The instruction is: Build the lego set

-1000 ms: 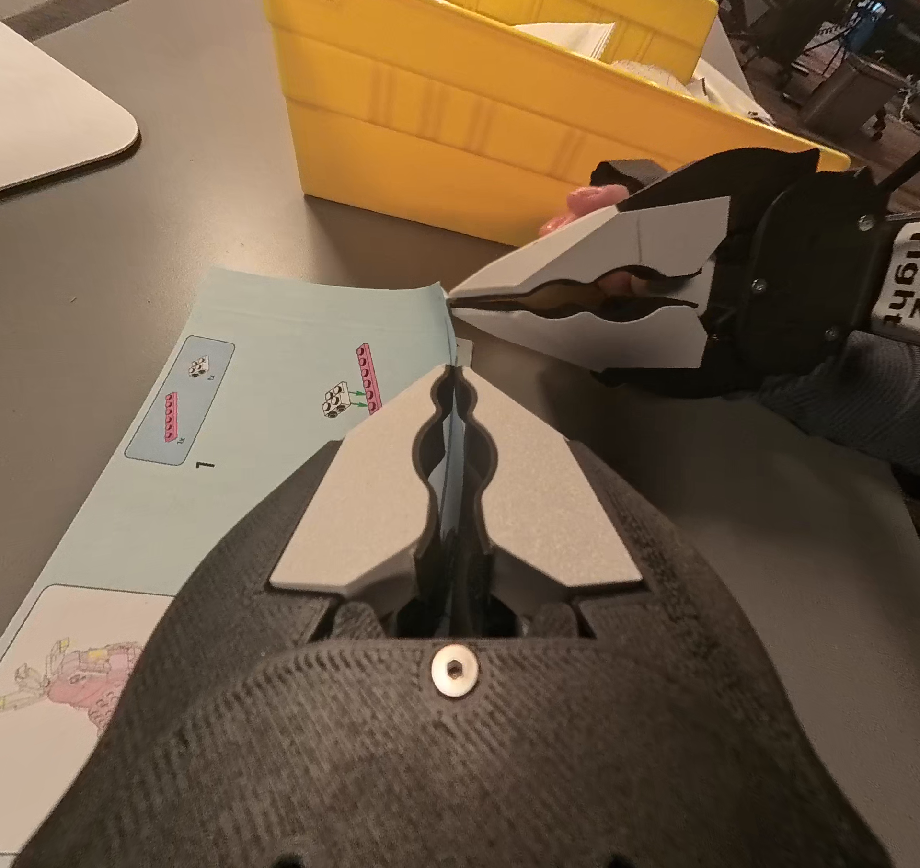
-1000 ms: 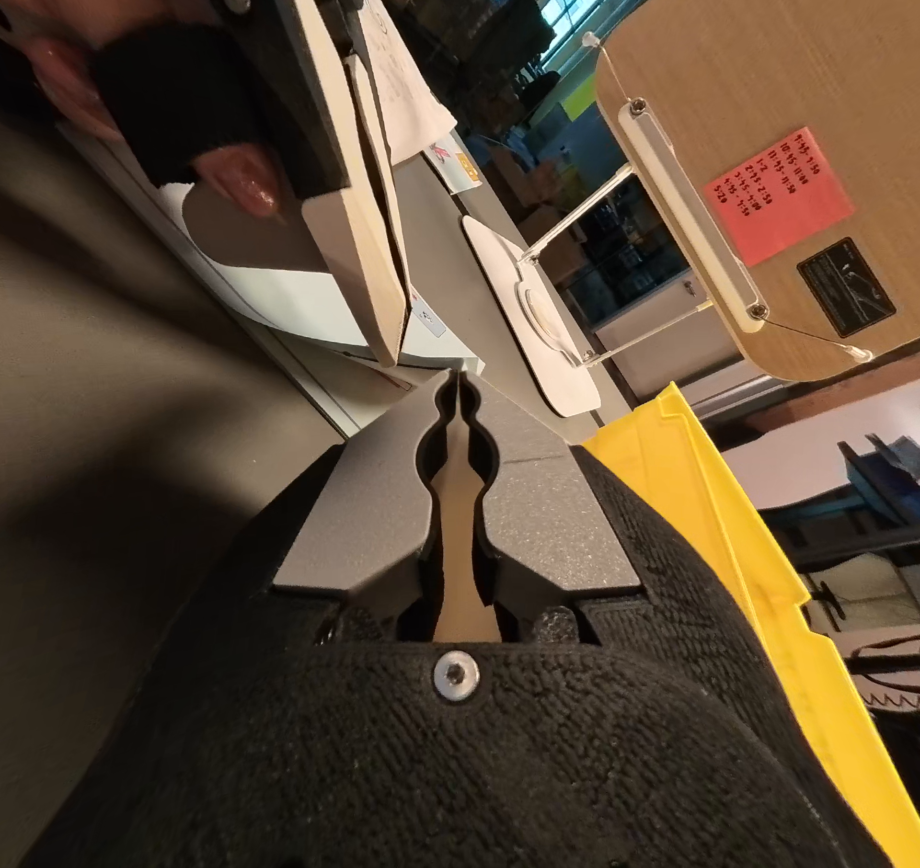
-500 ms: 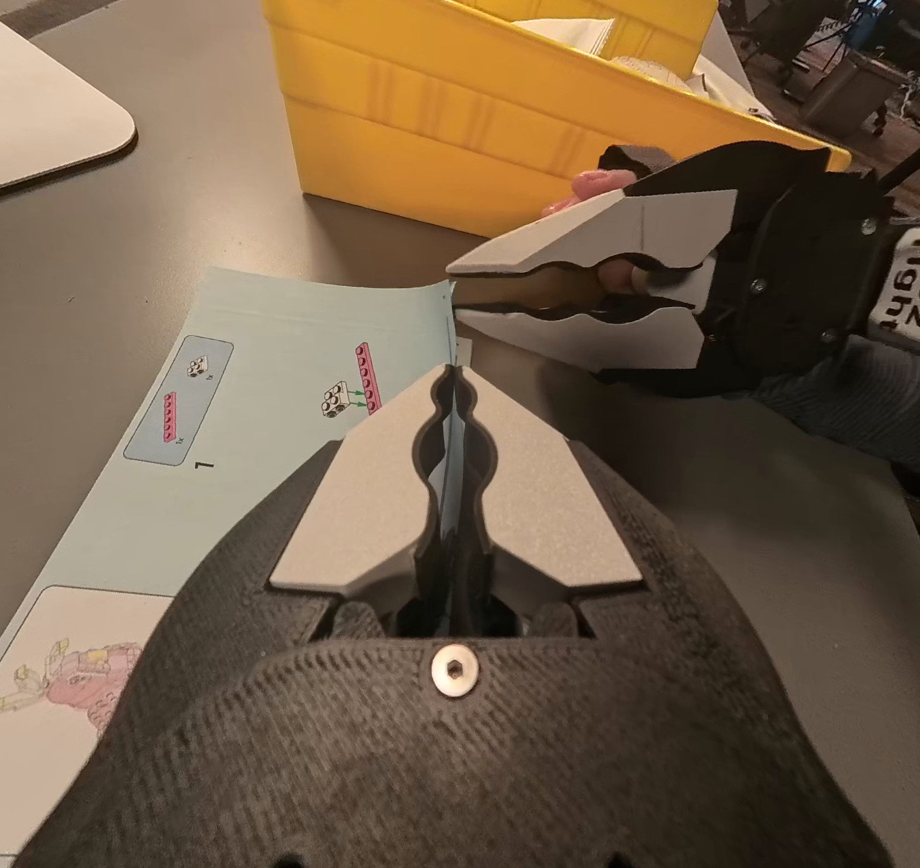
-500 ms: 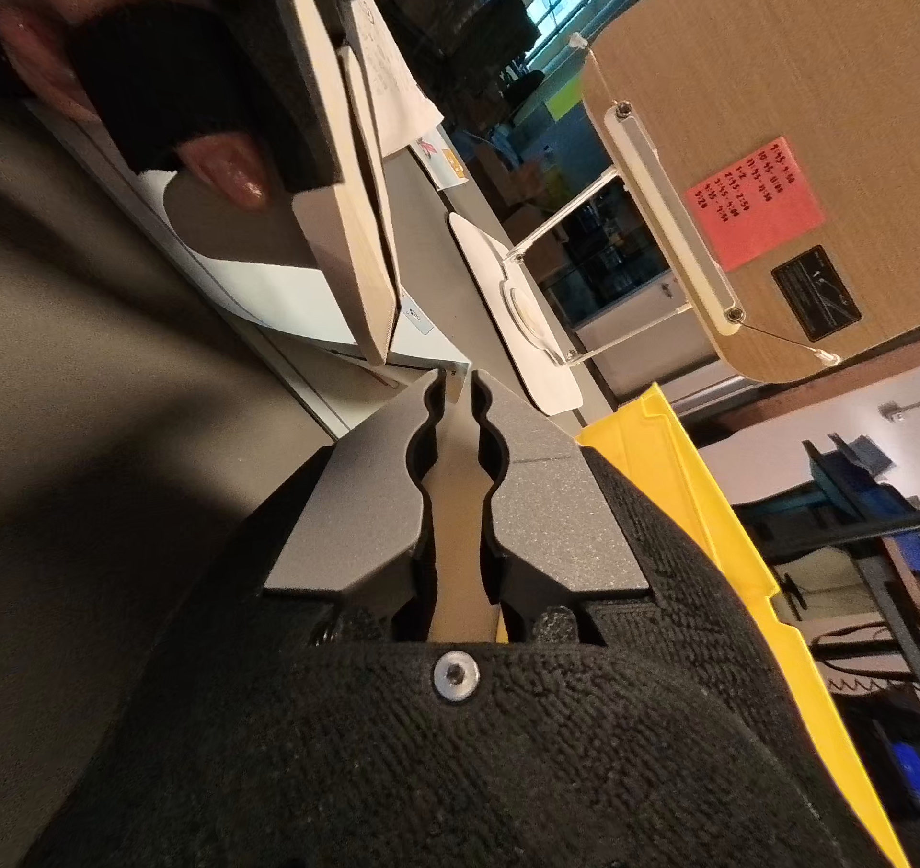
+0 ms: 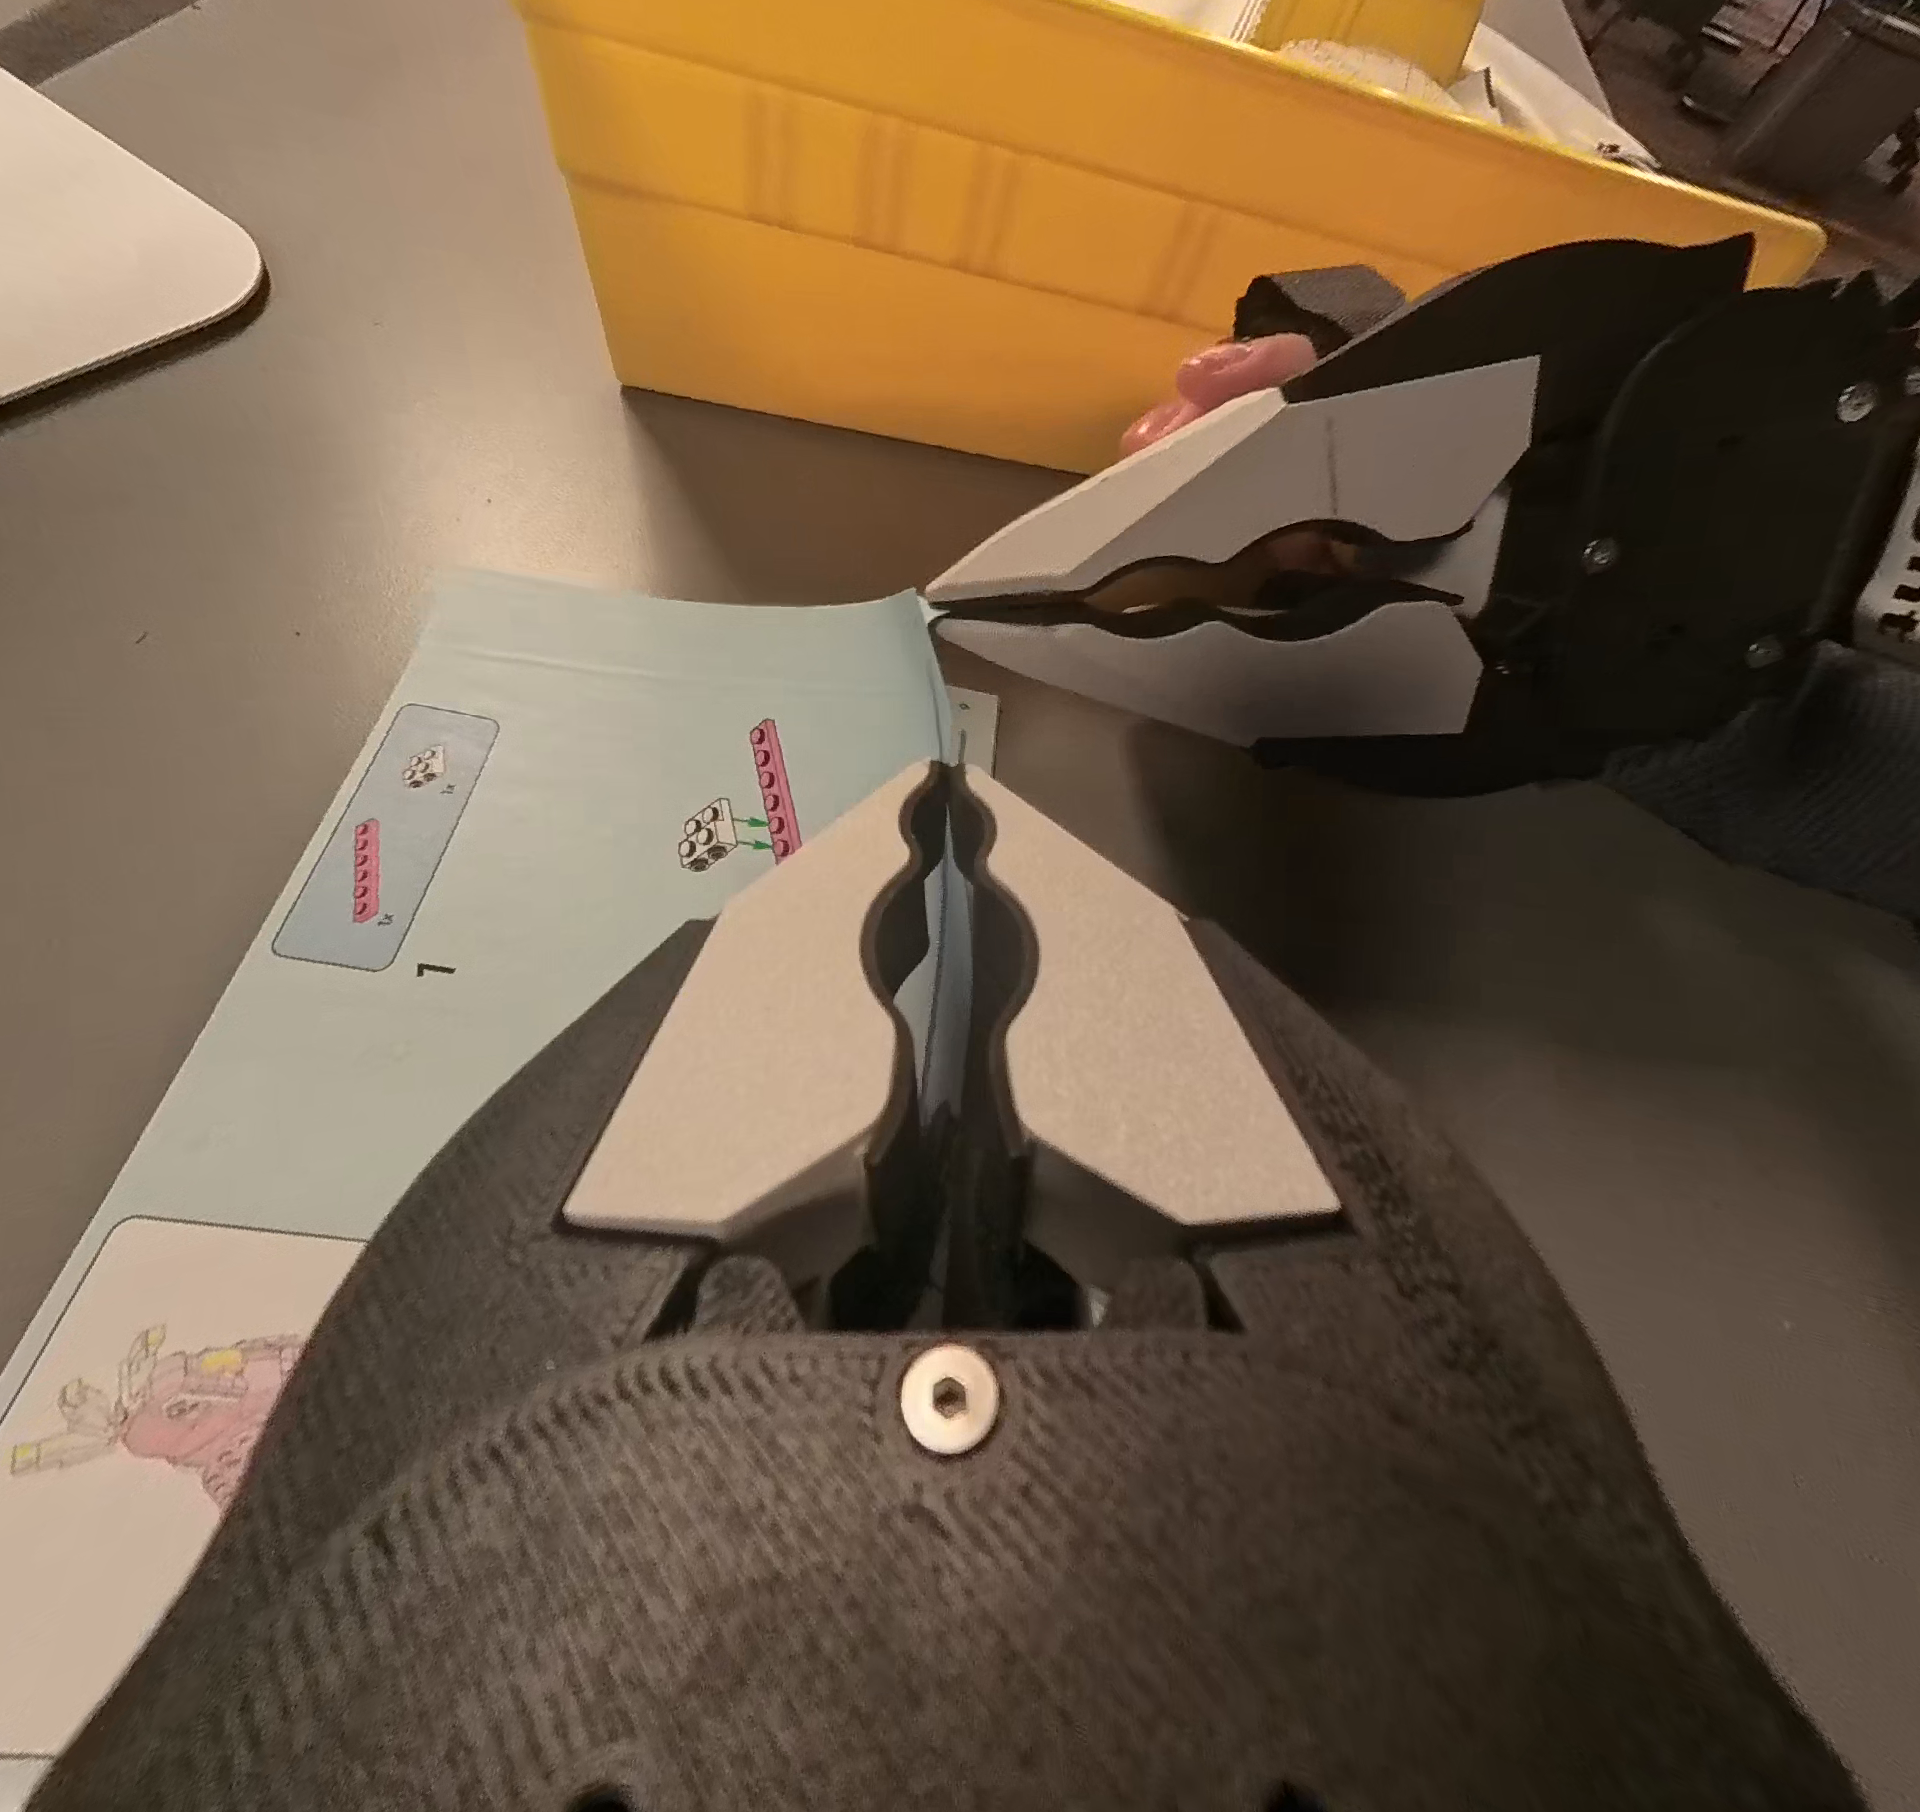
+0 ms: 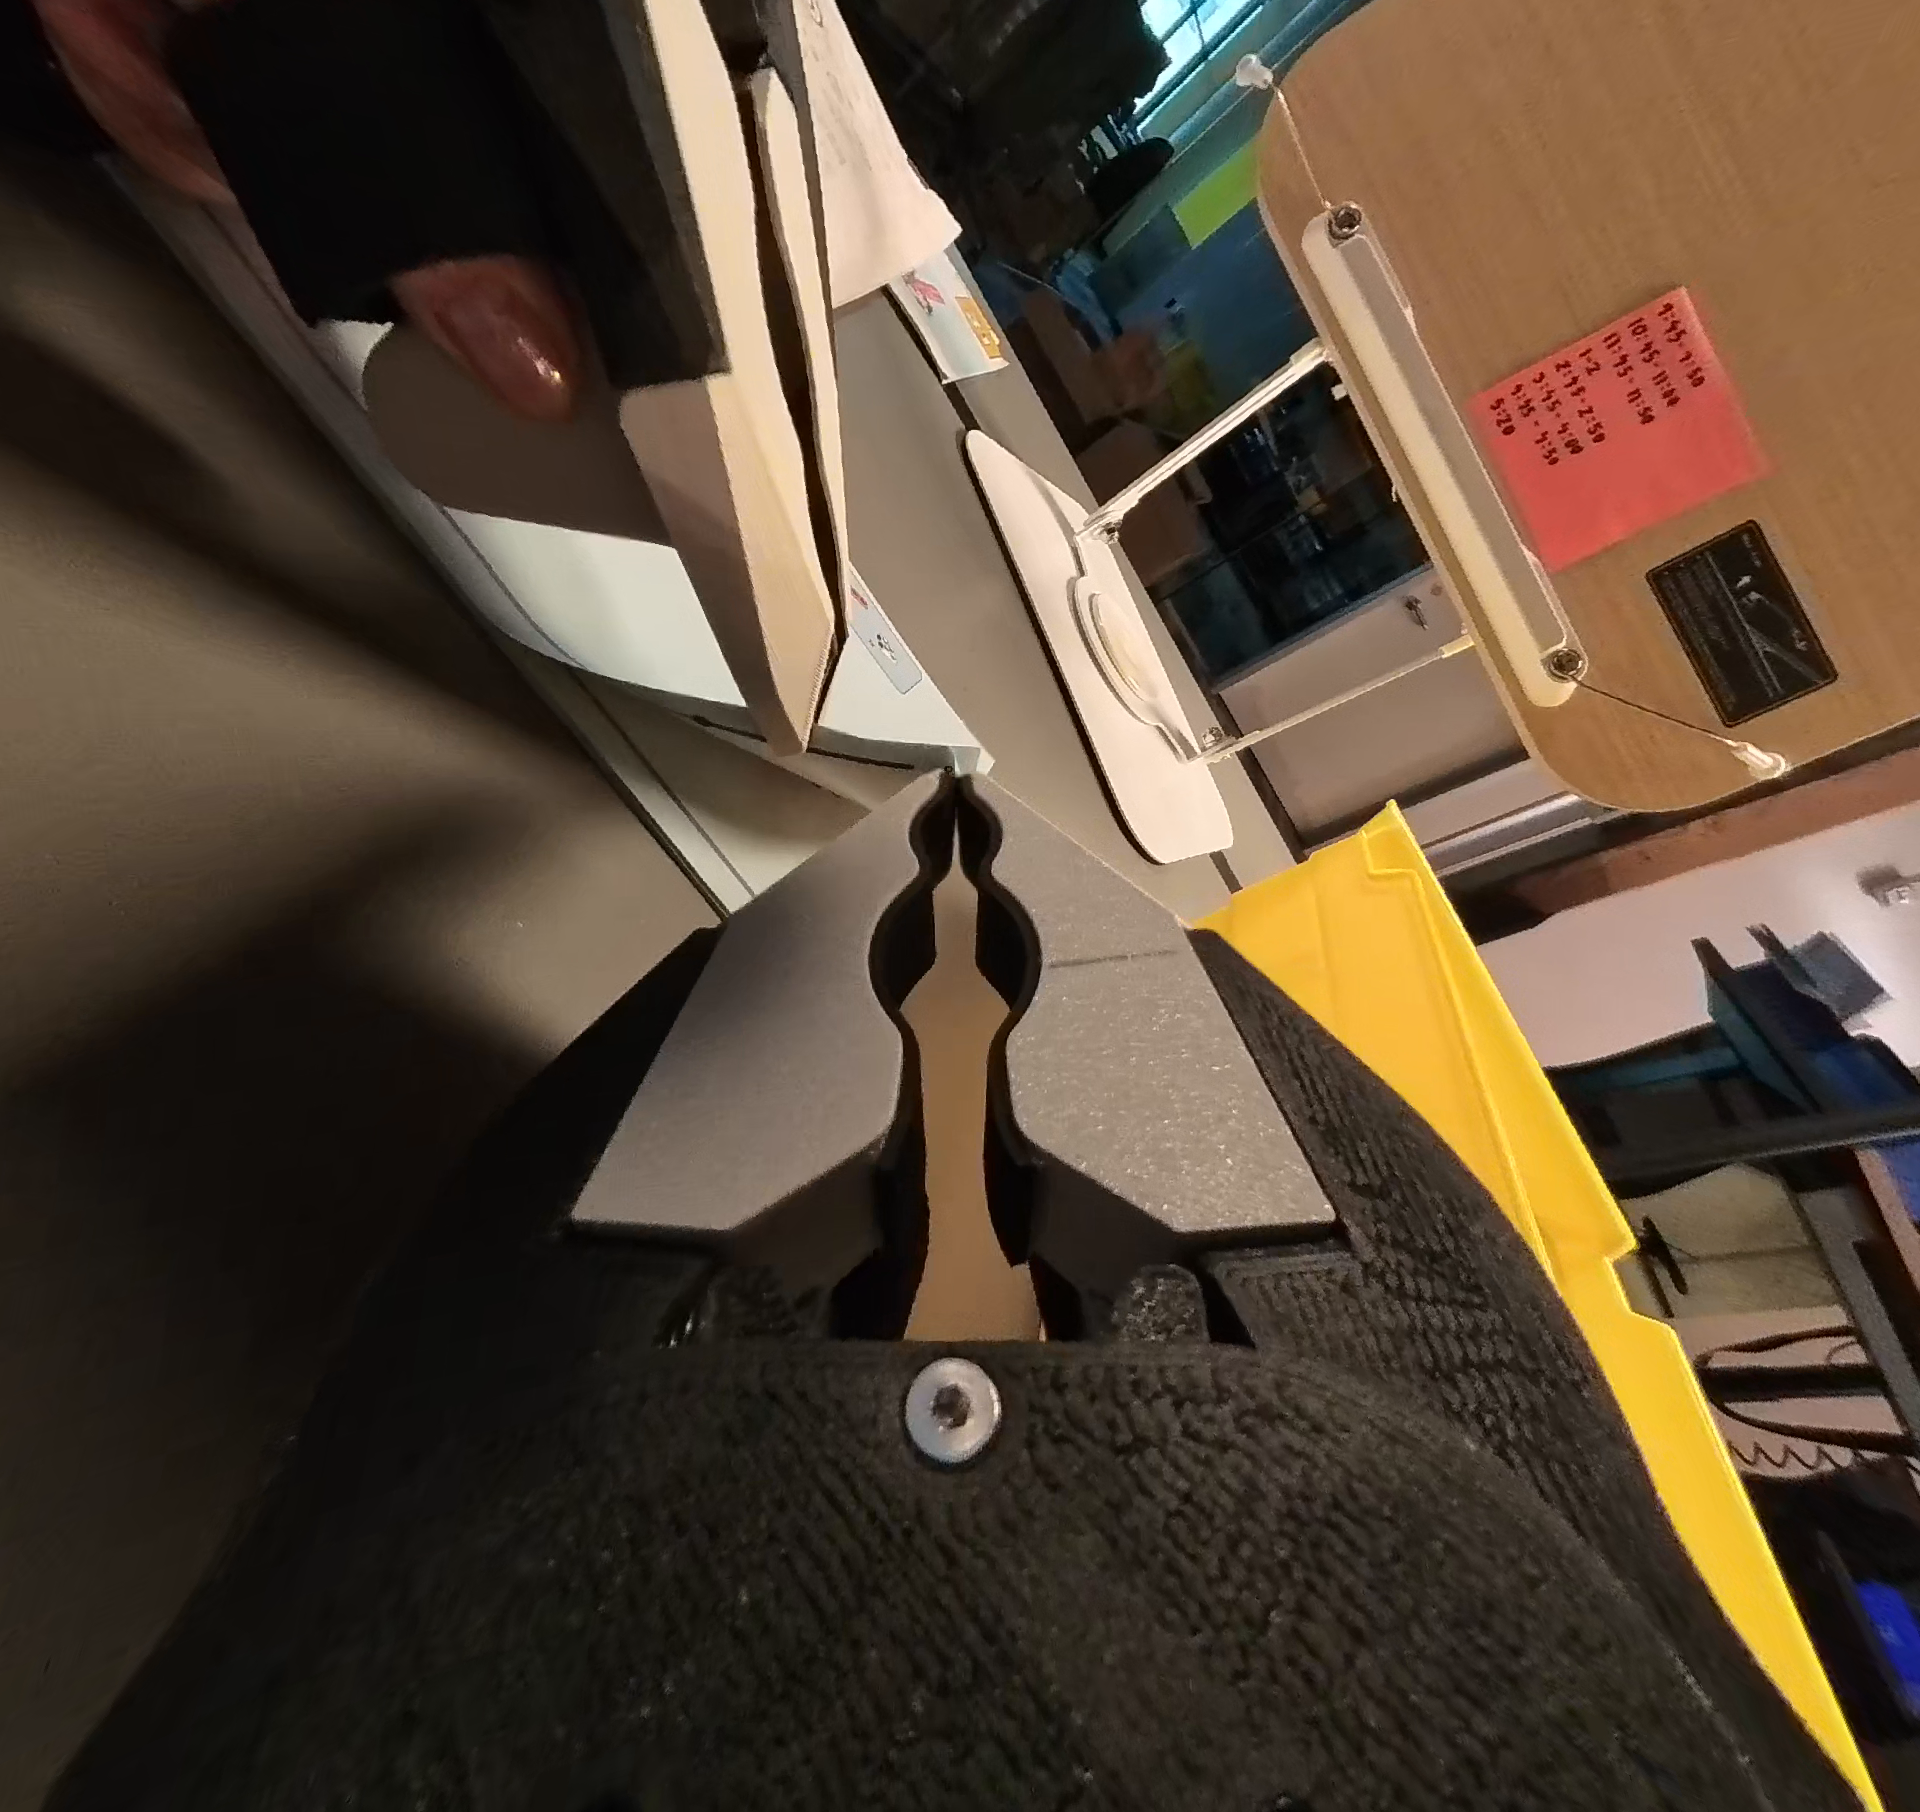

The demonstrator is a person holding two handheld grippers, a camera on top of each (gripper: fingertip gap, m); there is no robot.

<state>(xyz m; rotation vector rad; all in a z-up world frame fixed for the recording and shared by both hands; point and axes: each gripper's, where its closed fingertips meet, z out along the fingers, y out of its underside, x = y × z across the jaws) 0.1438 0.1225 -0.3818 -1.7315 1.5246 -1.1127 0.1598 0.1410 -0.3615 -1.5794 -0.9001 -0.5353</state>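
Our left hand-held gripper (image 5: 951, 775) is clamped on the right edge of the light-blue booklet (image 5: 582, 765) lying on the table (image 5: 312, 360). The right hand-held gripper (image 5: 935, 609) pinches the far right corner of the top page, just beyond the left.

We see a dark grey tabletop (image 5: 312, 328) | on it we find a pale blue brick-building instruction booklet (image 5: 582, 754), partly lifted | behind it a yellow plastic bin (image 5: 935, 204) | far left we note a white rounded stand base (image 5: 94, 266).
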